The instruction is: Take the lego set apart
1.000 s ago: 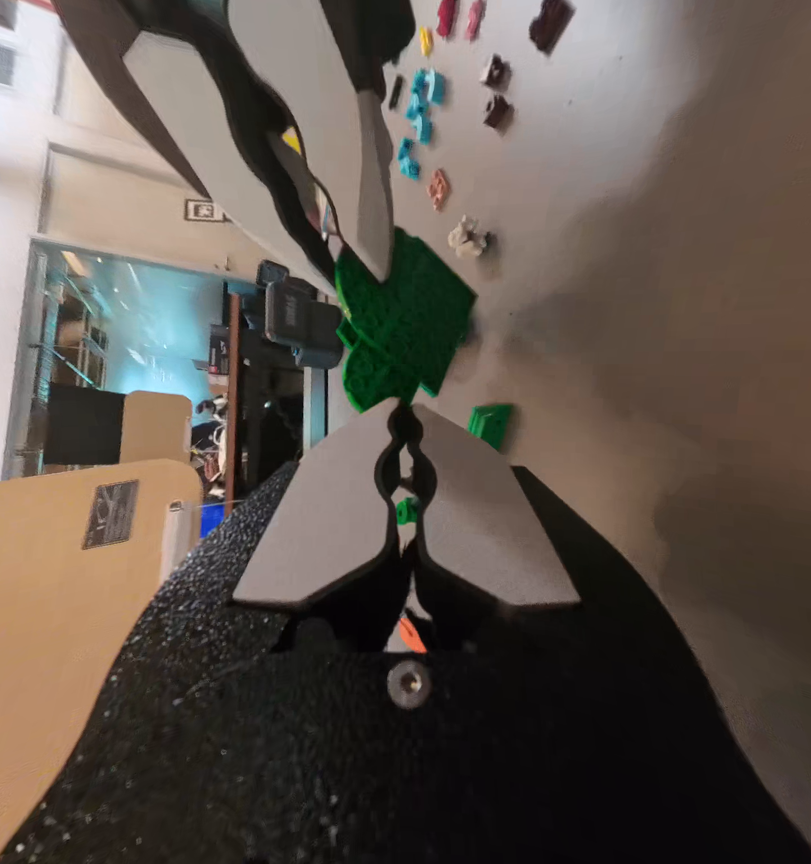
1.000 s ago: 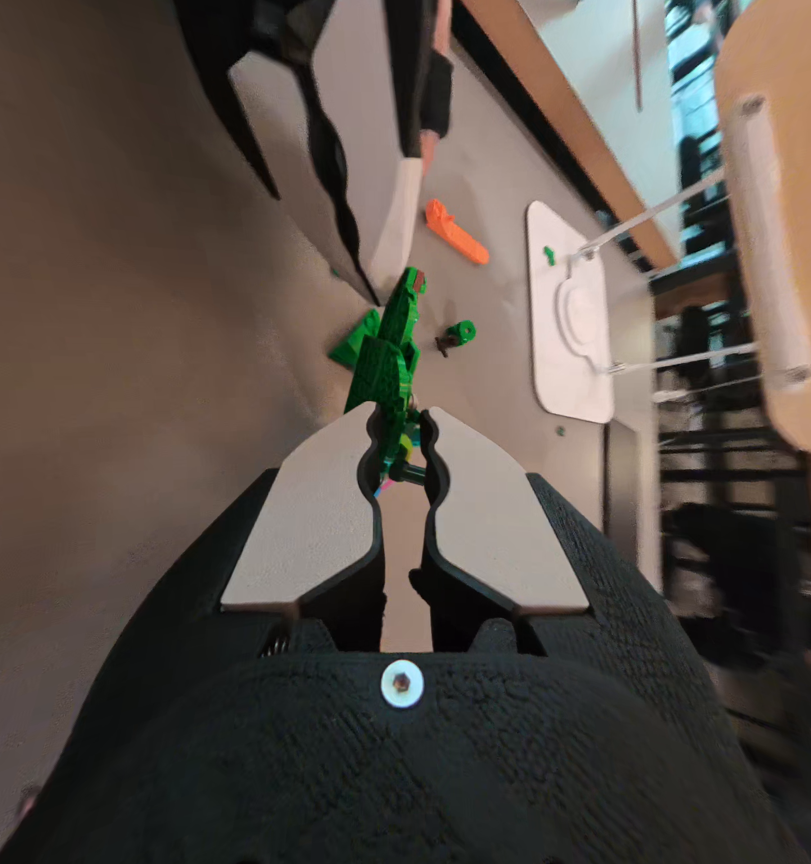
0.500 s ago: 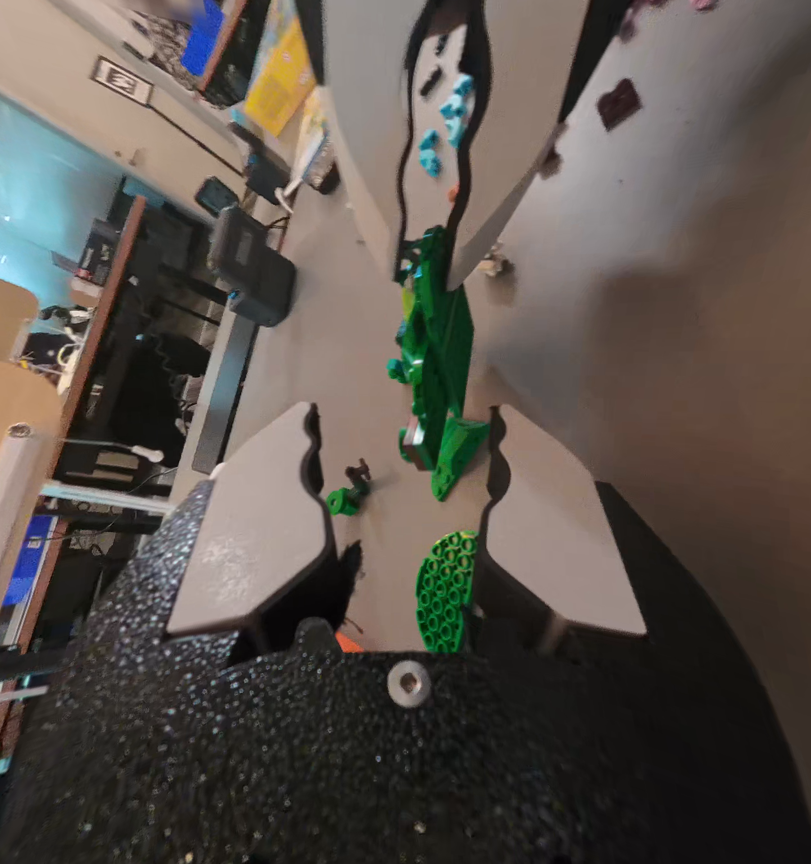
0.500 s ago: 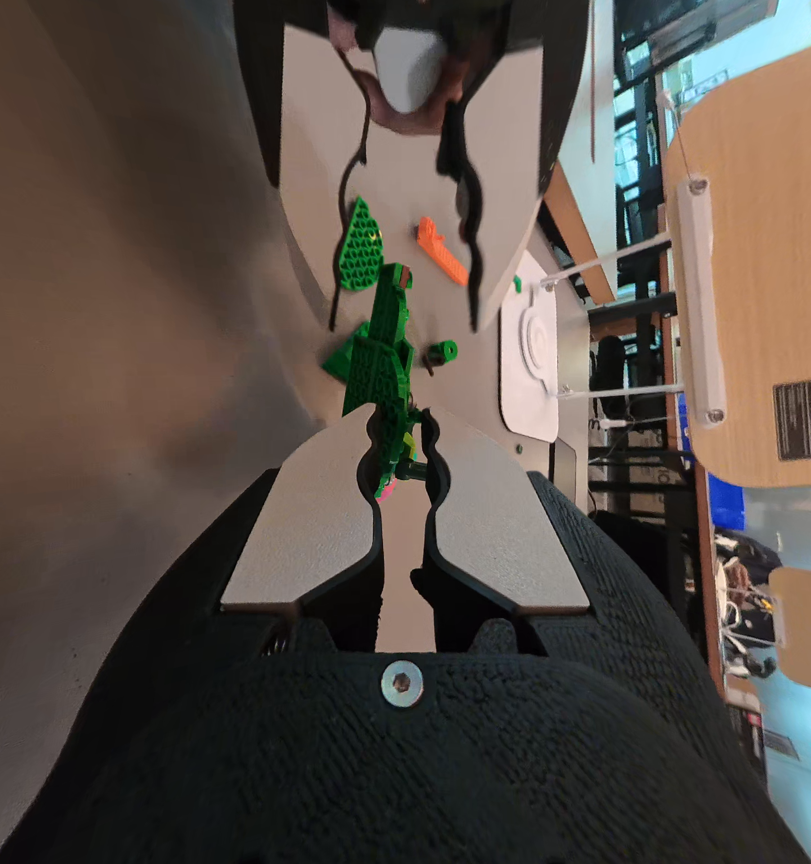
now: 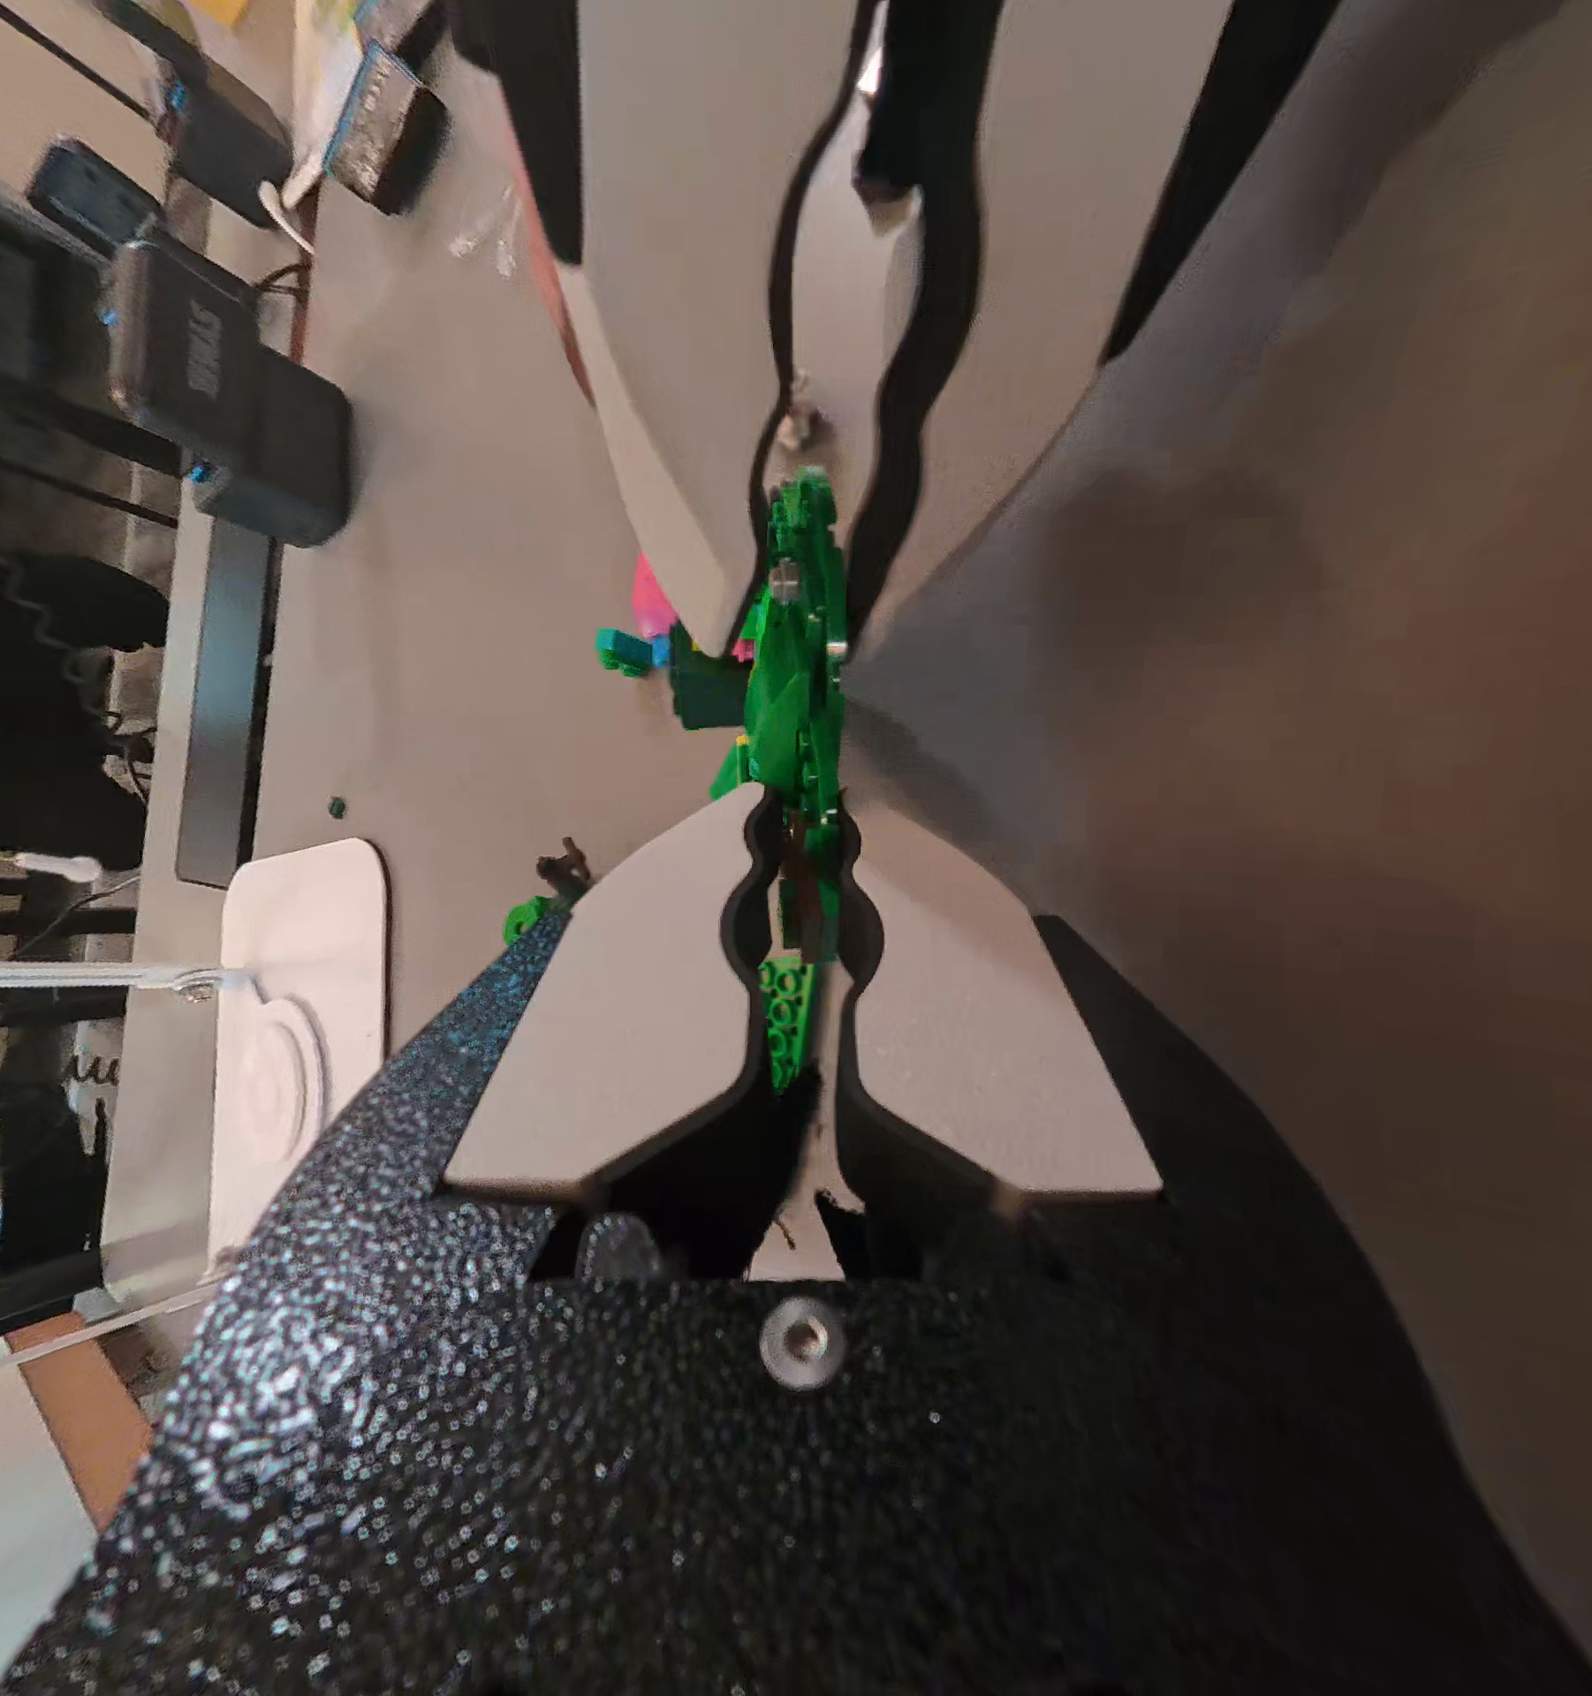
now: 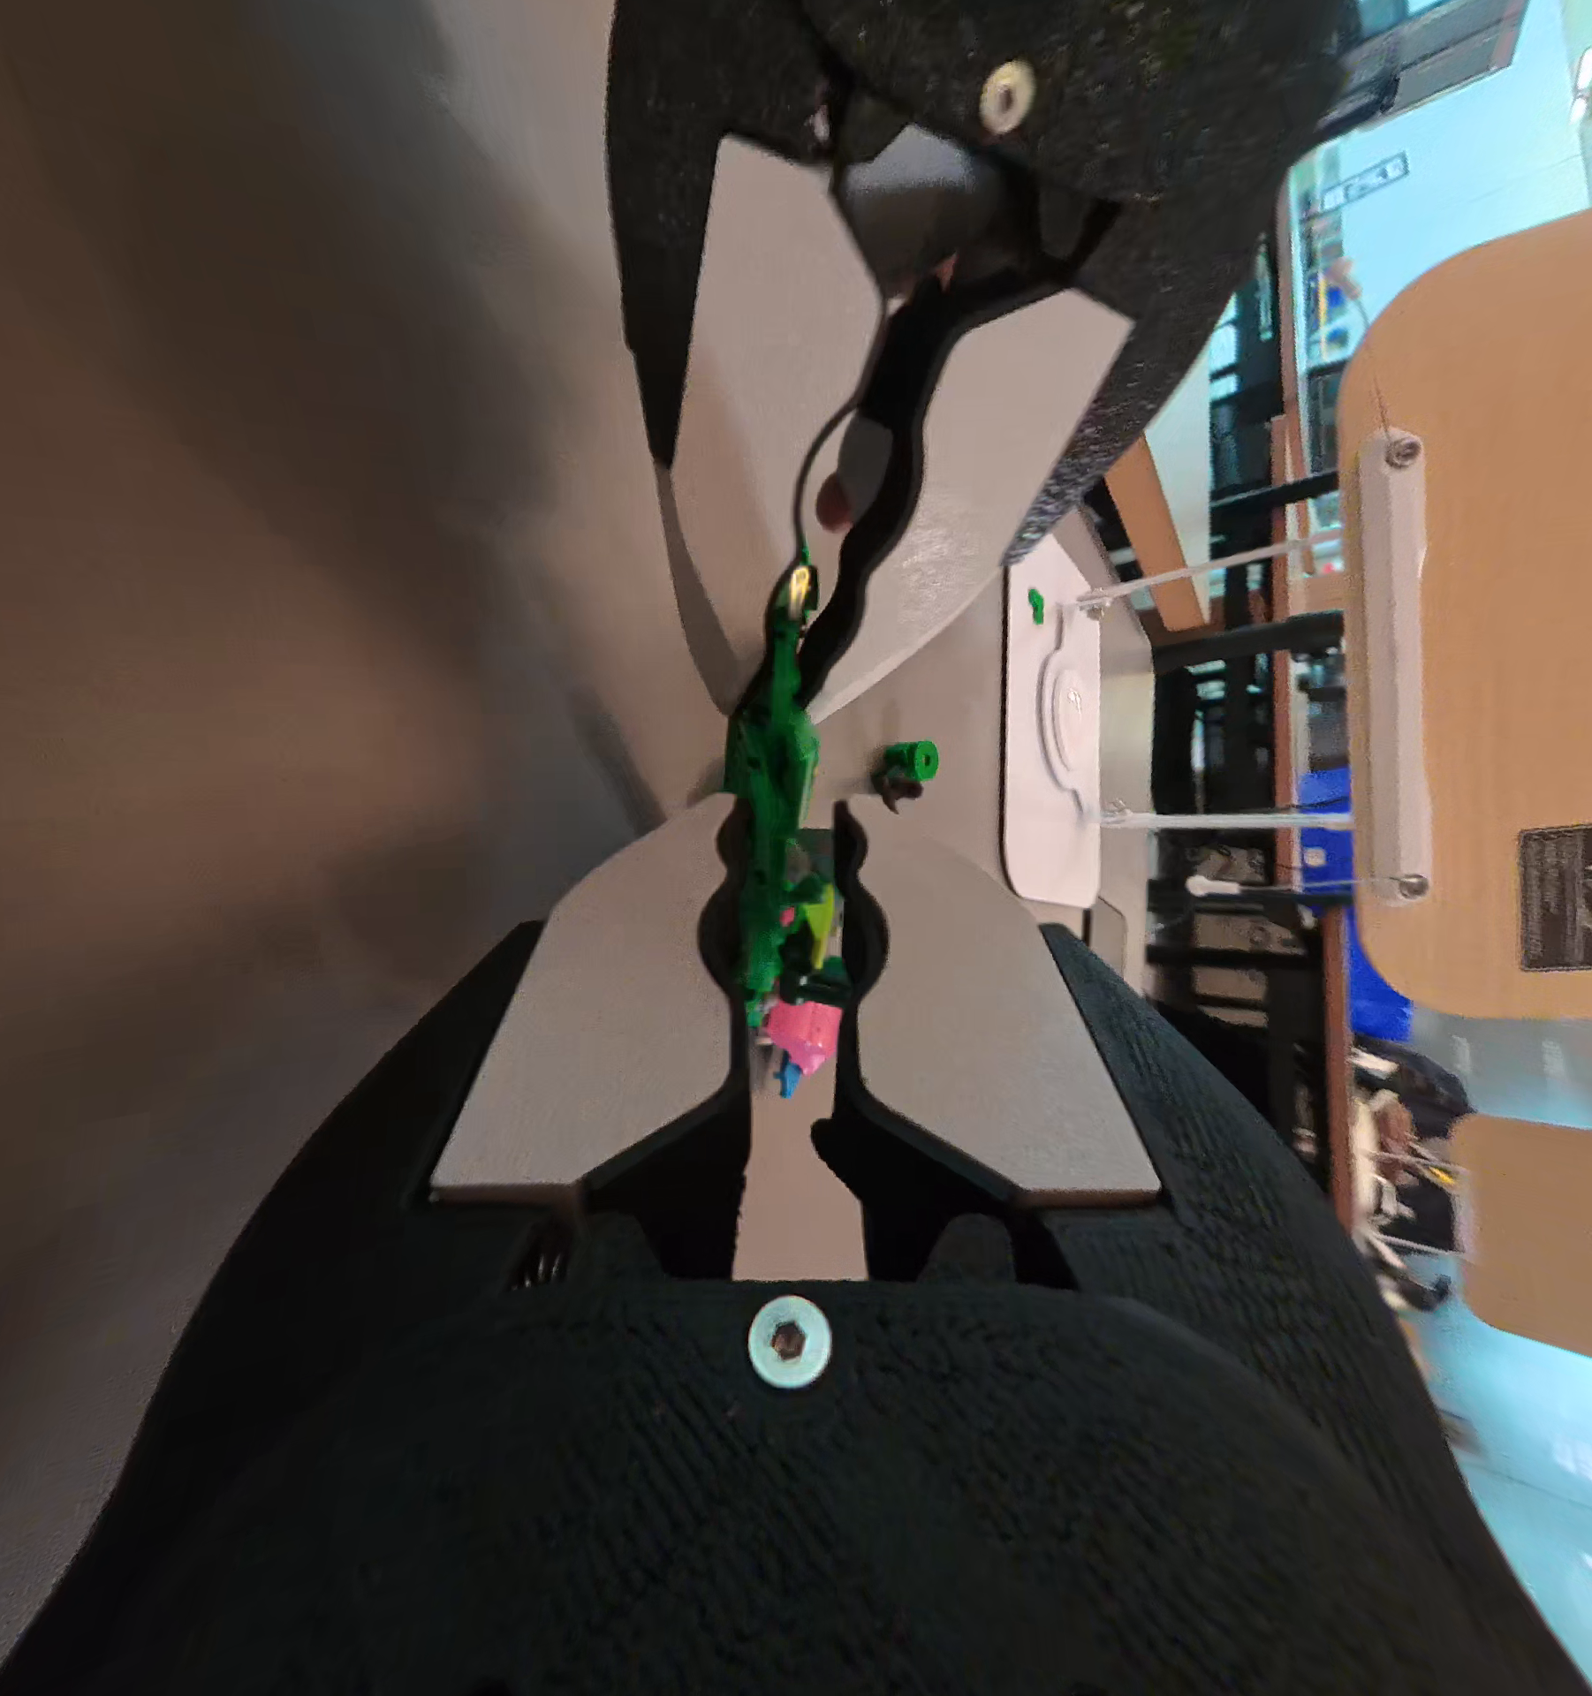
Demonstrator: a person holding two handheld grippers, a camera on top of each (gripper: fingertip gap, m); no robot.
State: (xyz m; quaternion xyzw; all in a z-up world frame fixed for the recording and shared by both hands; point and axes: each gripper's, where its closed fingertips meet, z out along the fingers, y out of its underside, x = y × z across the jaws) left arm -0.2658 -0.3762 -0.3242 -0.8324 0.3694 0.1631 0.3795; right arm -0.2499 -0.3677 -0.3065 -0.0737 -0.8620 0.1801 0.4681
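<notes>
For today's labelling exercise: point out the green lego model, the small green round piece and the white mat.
green lego model [image 6: 768, 780], right wrist view, its middle.
small green round piece [image 6: 912, 760], right wrist view, its body.
white mat [image 5: 301, 954], left wrist view, bare surface.

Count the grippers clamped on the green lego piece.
2. The left gripper is shut on one end of the green lego assembly; the right gripper is shut on the opposite end, facing it.

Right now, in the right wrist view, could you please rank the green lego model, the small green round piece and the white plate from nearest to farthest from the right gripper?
1. Green lego model: clamped in the right gripper, the left gripper on its far end.
2. Small green round piece: on the table, just beyond to the right.
3. White plate: farther right, at the table edge.
</notes>
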